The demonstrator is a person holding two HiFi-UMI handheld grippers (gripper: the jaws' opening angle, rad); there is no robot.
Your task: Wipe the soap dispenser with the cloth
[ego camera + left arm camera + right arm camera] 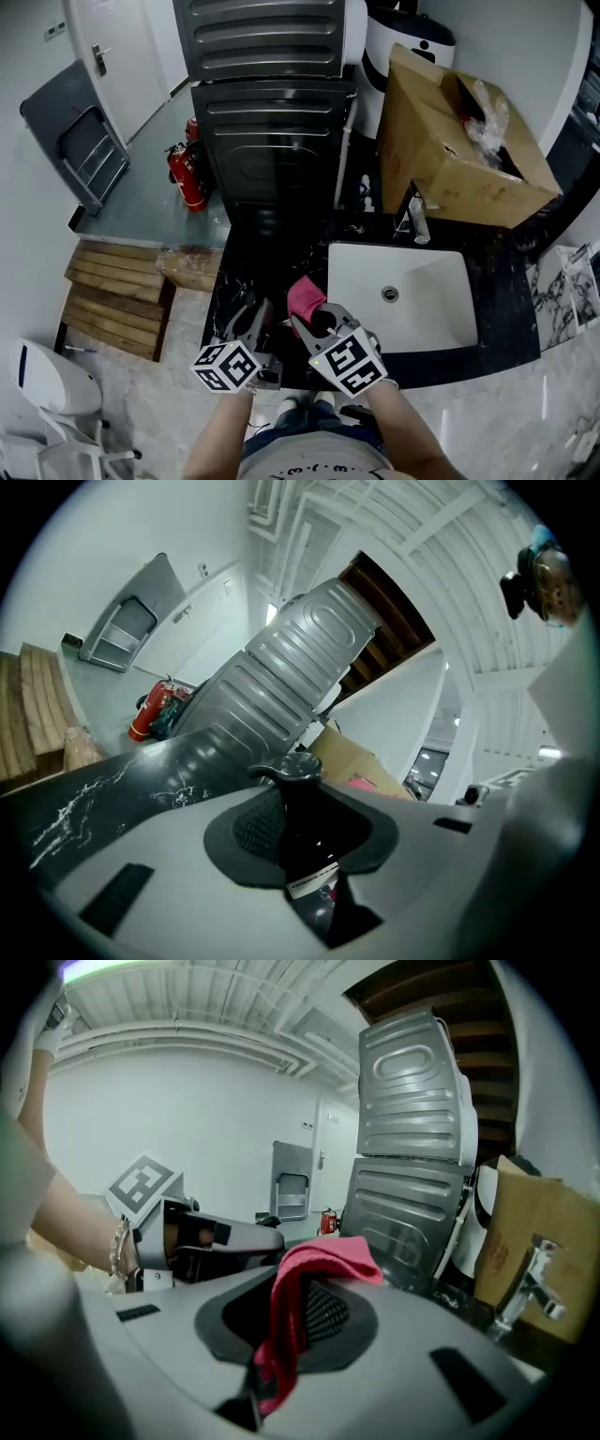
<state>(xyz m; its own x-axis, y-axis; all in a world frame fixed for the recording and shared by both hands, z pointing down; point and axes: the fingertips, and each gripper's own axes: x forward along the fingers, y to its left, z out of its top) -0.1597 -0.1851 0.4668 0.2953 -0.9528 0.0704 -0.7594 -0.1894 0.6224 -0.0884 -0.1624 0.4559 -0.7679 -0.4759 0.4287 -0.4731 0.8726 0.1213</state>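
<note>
The left gripper (255,319) was clamped on the black soap dispenser (309,841), its jaws pressed against the bottle's body below the pump head and pointing roughly level. That probably kept the bottle steady and off the table so its sides were free for wiping. The right gripper (311,321) pinched the pink cloth (305,298) between its pads, with a fold spilling over the top of the jaws. It sat just beside the left gripper and angled toward it, so the cloth looked ready to meet the bottle, though no view showed whether the two were touching. Both grippers hung over the near edge of the black, white-veined table (258,248), next to a white sink (441,323) with a faucet (413,217) behind it. A torn cardboard box (441,150) stood at the back of the table. On the grey floor to the left were tall ribbed grey appliances (272,122), a red fire extinguisher (190,178) and wooden boards (112,295).
</note>
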